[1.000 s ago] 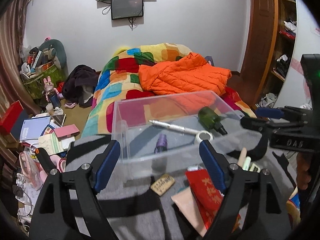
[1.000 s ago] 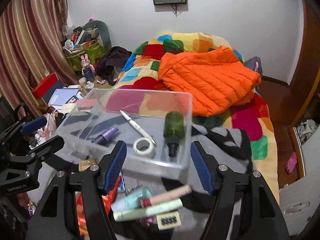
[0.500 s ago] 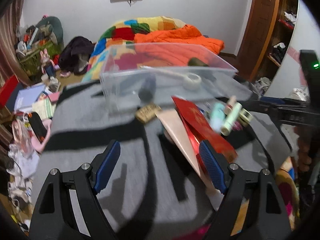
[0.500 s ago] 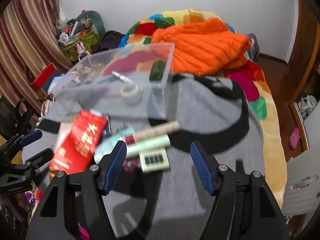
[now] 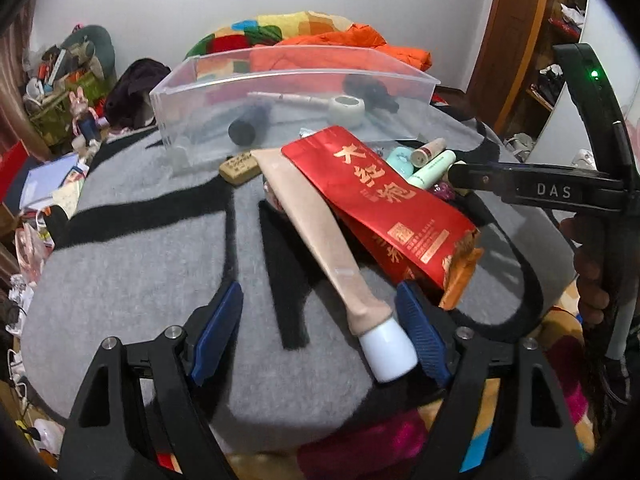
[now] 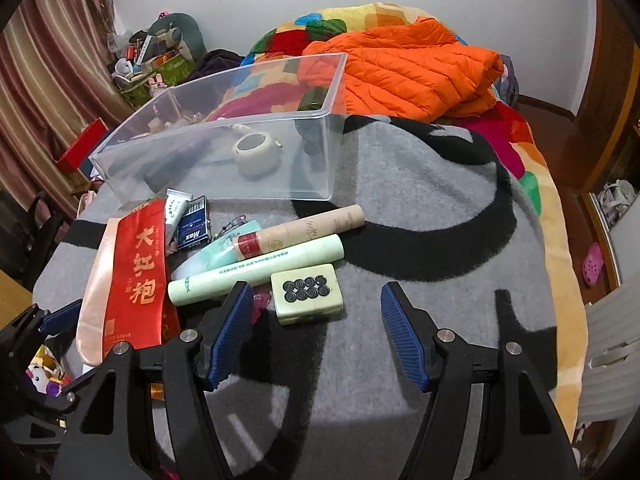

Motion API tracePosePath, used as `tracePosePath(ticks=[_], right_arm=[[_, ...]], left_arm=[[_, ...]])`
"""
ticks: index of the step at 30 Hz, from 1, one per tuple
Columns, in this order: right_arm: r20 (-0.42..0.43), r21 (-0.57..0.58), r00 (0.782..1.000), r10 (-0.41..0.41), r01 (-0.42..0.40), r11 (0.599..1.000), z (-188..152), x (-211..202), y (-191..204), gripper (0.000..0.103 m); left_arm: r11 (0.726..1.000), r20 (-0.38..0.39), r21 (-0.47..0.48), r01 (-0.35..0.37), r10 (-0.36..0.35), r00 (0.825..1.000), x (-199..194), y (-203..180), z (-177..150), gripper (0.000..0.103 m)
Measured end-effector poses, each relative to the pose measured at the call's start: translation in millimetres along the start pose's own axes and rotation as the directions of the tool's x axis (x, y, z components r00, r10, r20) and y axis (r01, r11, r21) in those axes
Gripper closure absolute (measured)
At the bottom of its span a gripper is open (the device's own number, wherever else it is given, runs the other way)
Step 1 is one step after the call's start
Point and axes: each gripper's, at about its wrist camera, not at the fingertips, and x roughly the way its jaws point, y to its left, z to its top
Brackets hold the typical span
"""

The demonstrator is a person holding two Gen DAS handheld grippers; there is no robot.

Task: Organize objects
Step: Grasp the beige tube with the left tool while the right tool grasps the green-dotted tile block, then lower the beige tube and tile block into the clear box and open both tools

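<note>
Meanwhile the left gripper (image 5: 320, 330), jaws closing, straddled the white cap of a pink tube (image 5: 316, 236) ungripped; the right gripper (image 6: 316, 334) gaped empty near a mahjong tile (image 6: 307, 293).

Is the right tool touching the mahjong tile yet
Apart. In the right wrist view the right tool has both pads short of the mahjong tile, with grey blanket showing between.

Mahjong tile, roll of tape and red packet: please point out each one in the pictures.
Mahjong tile (image 6: 307, 298), right wrist view, on its top face with circles.
Roll of tape (image 6: 256, 154), right wrist view, on its outer side.
Red packet (image 5: 384, 200), left wrist view, on its printed front.
</note>
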Motion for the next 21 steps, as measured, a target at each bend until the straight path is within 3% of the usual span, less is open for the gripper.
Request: tracePosePath(ticks=[5,6,8,21], right_arm=[[-0.011,0.021,0.999,0.032,-0.032,0.999,-0.8,5.2,-5.2,0.064],[-0.010,0.021,1.000,0.028,-0.028,0.999,-0.7,4.7,-5.9,0.072],[-0.007,0.013,1.000,0.010,-0.010,1.000,-1.6,3.7,-6.3,0.072],[0.066,-0.020,0.998,0.008,-0.007,1.000,-4.4,-24.7,8.0,0.072]], left_arm=[[1.000,0.021,-0.004,-0.018,0.018,1.000,1.8,4.6,2.9,0.060],[1.000,0.023,-0.008,-0.020,0.020,1.000,1.3,7.3,2.5,0.070],[1.000,0.023,-0.020,-0.020,0.021,1.000,-0.1,16.6,2.5,0.082],[0.995,0.138,-0.061,-0.076,0.084,0.987,-30.3,45.2,9.4,0.084]])
